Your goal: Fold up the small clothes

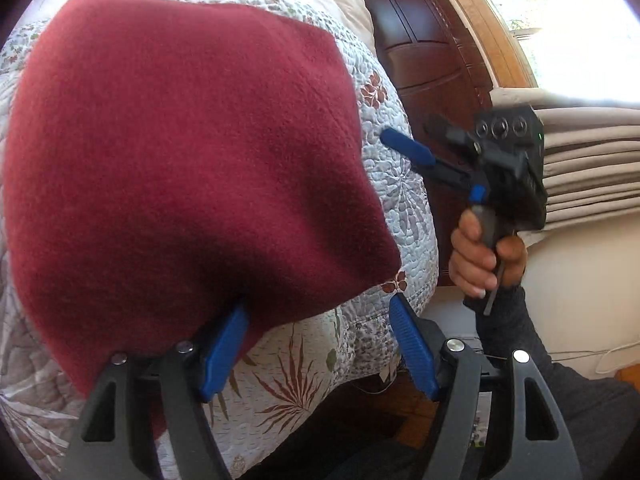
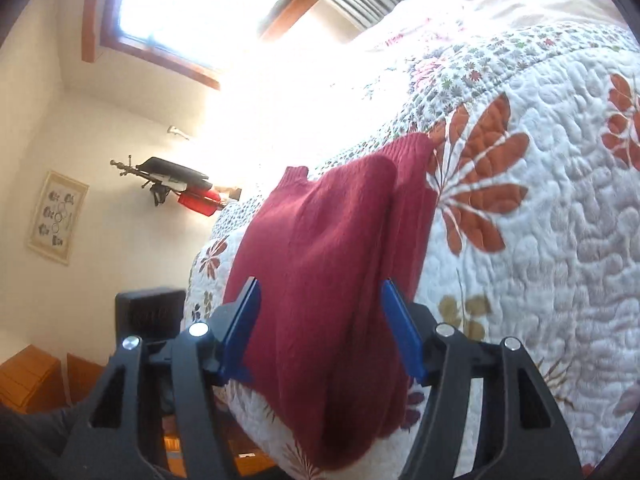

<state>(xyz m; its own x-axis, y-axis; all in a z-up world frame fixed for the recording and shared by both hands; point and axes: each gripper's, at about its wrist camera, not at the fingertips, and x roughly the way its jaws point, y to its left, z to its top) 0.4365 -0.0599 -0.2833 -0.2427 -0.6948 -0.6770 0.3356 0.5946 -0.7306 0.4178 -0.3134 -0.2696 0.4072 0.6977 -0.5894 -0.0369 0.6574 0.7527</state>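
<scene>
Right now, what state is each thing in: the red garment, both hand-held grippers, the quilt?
Red knit garment: lying on the quilt, partly folded, near edge draped over the bed's side.
Left hand-held gripper: open, one finger under the garment's edge.
Right hand-held gripper: open, fingers either side of the garment, not clamped.
Floral quilt: spread over the bed.

Left gripper (image 1: pixel 316 344) with blue fingers spread wide, right gripper (image 2: pixel 320 328) likewise spread, gripped at its handle by a person's hand (image 1: pixel 480 256), dark sleeve (image 1: pixel 532 344) at wrist
</scene>
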